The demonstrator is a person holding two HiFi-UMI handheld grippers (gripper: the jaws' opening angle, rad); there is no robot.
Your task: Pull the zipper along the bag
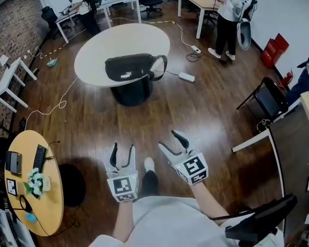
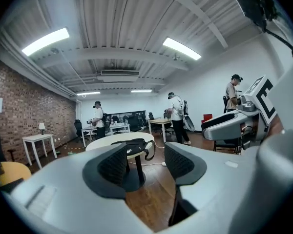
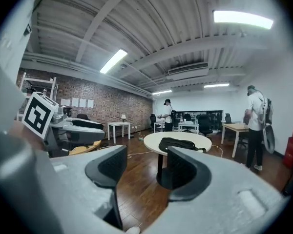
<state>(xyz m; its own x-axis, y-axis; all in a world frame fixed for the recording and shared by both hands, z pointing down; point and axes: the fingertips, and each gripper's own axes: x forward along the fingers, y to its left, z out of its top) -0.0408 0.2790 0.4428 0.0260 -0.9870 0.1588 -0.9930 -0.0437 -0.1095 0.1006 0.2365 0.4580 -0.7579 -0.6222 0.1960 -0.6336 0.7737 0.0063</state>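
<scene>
A black waist bag [image 1: 130, 67] with a looping strap lies on the near side of a round white table [image 1: 98, 48] well ahead of me; its zipper is too small to make out. The bag [image 2: 132, 144] shows far off between the left jaws, and the bag [image 3: 177, 143] also sits beyond the right jaws. Both grippers hang low over the wooden floor, far short of the table. My left gripper [image 1: 122, 155] is open and empty. My right gripper [image 1: 173, 142] is open too, with nothing between its fingers.
A round yellow table [image 1: 46, 187] with a keyboard and flowers stands at my left. A black chair [image 1: 268, 99] and a dark desk [image 1: 296, 148] are at the right. Cables and a power strip [image 1: 187, 76] lie on the floor by the white table. People stand at desks at the back.
</scene>
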